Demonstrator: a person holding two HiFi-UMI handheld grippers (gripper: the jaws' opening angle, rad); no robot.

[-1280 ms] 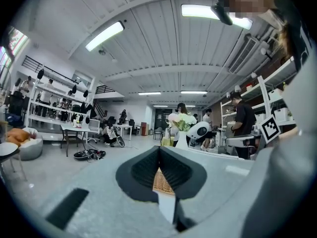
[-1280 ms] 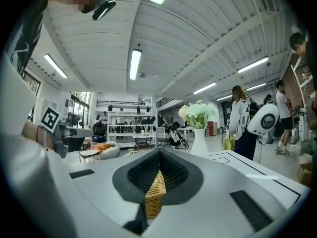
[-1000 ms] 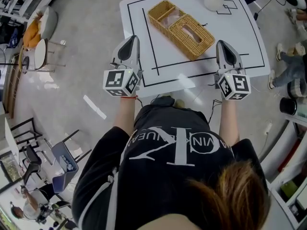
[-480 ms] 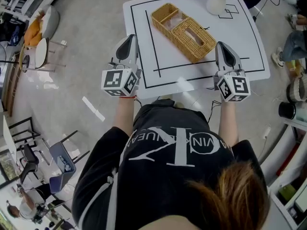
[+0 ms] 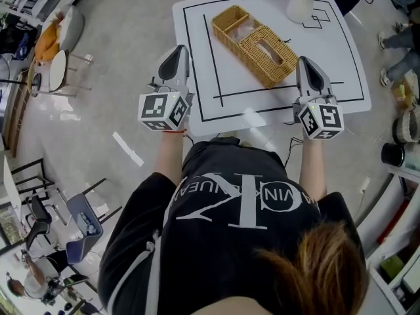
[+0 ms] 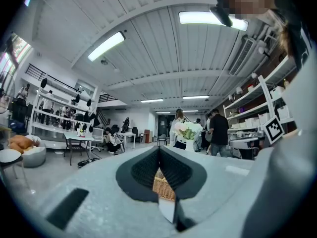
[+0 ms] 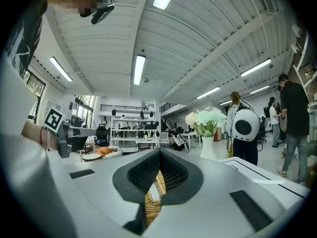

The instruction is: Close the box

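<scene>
A white desk [image 5: 328,51] marked with black lines stands on a grey floor in a large workshop. The woven box [image 5: 257,37] lies slantwise on the desk's middle, near a vase [image 5: 300,5] of flowers at the far edge. The left gripper [image 5: 177,51] and the right gripper [image 5: 307,62] hover at the near edge on either side of the box, apart from it. Both have their fingers closed on nothing.

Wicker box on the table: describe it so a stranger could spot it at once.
Find the white table marked with black lines. The wicker box lies slantwise on it, near the white vase. It is the only tan woven thing there, long, one end open.
</scene>
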